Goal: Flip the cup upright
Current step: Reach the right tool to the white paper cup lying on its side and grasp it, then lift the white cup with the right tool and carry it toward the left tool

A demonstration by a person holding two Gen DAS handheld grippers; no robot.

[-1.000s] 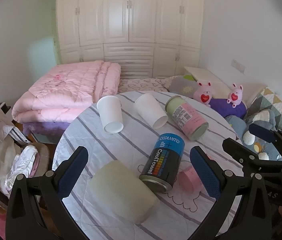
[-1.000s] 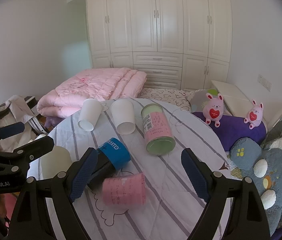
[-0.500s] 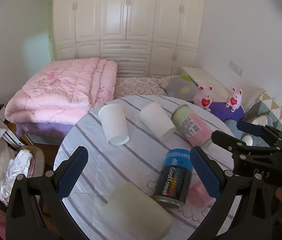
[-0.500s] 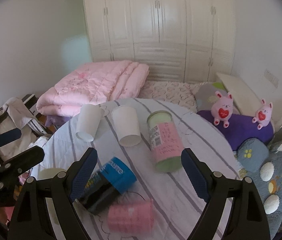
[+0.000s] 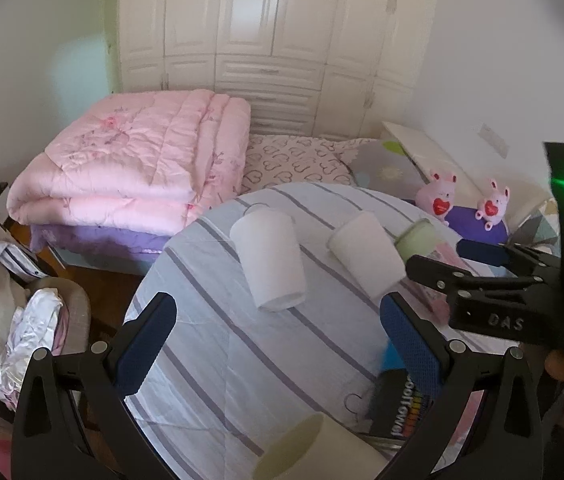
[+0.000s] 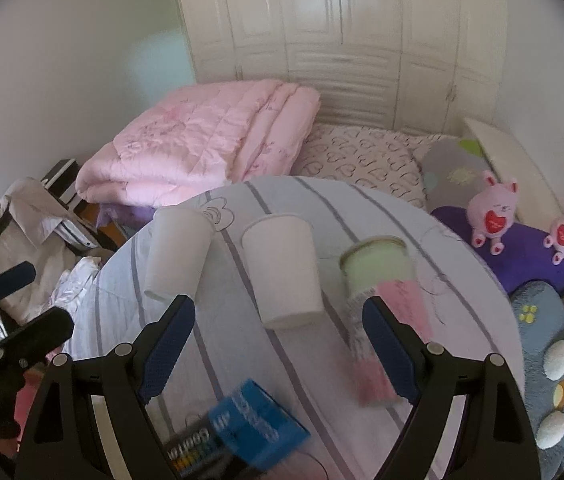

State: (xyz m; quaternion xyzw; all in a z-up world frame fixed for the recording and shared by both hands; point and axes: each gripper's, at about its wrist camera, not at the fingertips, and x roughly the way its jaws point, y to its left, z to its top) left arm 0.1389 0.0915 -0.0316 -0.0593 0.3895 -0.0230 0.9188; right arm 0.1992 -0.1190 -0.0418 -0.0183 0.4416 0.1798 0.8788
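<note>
Two white paper cups lie on their sides on the round striped table [image 5: 218,344]. The left cup [image 5: 269,261] [image 6: 176,253] lies ahead of my left gripper [image 5: 278,344], which is open and empty. The right cup [image 5: 365,258] [image 6: 283,270] lies ahead of my right gripper [image 6: 280,346], also open and empty. The right gripper [image 5: 473,264] shows at the right edge of the left wrist view, and the left gripper [image 6: 18,304] at the left edge of the right wrist view.
On the table also lie a green-and-pink canister [image 6: 381,300], a blue-topped CoolTowel can [image 6: 242,432] [image 5: 401,404] and a pale cream cup [image 5: 313,448]. A folded pink quilt [image 5: 134,168] lies on the bed behind. Plush toys [image 6: 493,212] sit at the right, clothes [image 5: 6,288] at the left.
Both grippers have moved forward over the table toward the two white cups, which look larger and nearer. The can, pink cup and cream cup have slid to the lower frame edges. Jaws stay open.
</note>
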